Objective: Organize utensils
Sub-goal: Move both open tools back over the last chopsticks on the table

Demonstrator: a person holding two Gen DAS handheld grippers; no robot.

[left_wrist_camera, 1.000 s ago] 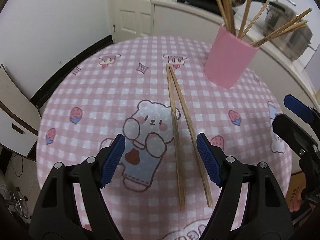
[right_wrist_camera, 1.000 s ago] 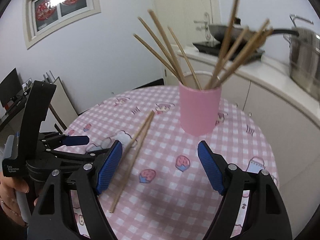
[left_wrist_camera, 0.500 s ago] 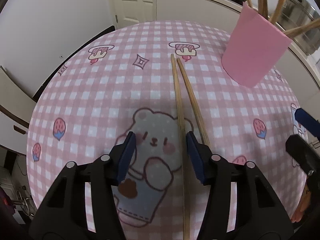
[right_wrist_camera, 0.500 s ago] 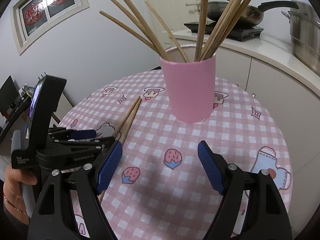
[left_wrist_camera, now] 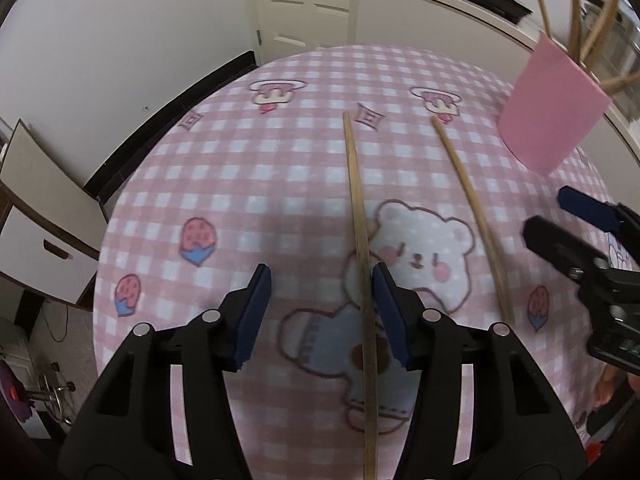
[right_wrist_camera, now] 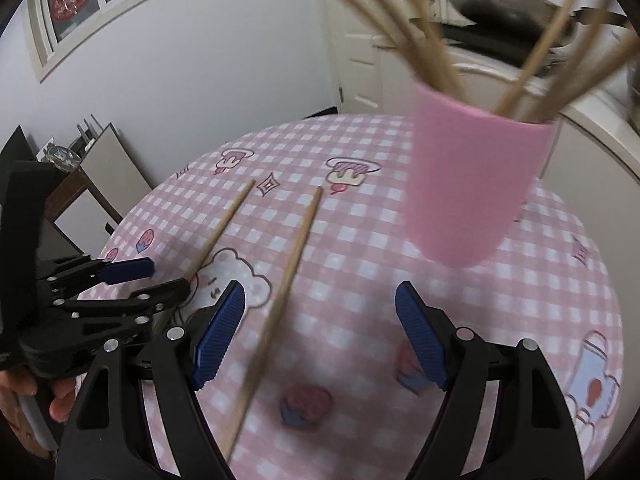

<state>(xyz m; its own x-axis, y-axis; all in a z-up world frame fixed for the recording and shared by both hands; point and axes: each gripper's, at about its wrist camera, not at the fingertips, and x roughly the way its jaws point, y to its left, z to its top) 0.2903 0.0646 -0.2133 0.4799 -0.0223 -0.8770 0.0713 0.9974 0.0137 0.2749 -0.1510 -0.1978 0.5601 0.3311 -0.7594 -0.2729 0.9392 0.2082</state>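
Step in hand: pick-up of two loose wooden chopsticks, one per gripper, for the pink cup; judged from the layout, neither is lifted yet.
Left chopstick (left_wrist_camera: 362, 264): flat on the pink gingham tablecloth (left_wrist_camera: 240, 184), running between the left jaws, just beside the right-hand pad.
Right chopstick (right_wrist_camera: 280, 300): flat on the cloth, inside the right jaws, nearer the left-hand pad; well apart from its twin.
Left gripper (left_wrist_camera: 320, 312): jaws partly parted, have just been closing around the stick; pads not clamped on it.
Right gripper (right_wrist_camera: 320, 336): jaws spread wide, nothing grasped.
Pink cup (right_wrist_camera: 476, 184): upright at the far side of the table, already holding a spray of chopsticks.
Next move, judged: settle each gripper so its stick is centred, pinch firmly, lift, tip upright, drop into the cup.
Caution: thin round sticks may roll off the pads.
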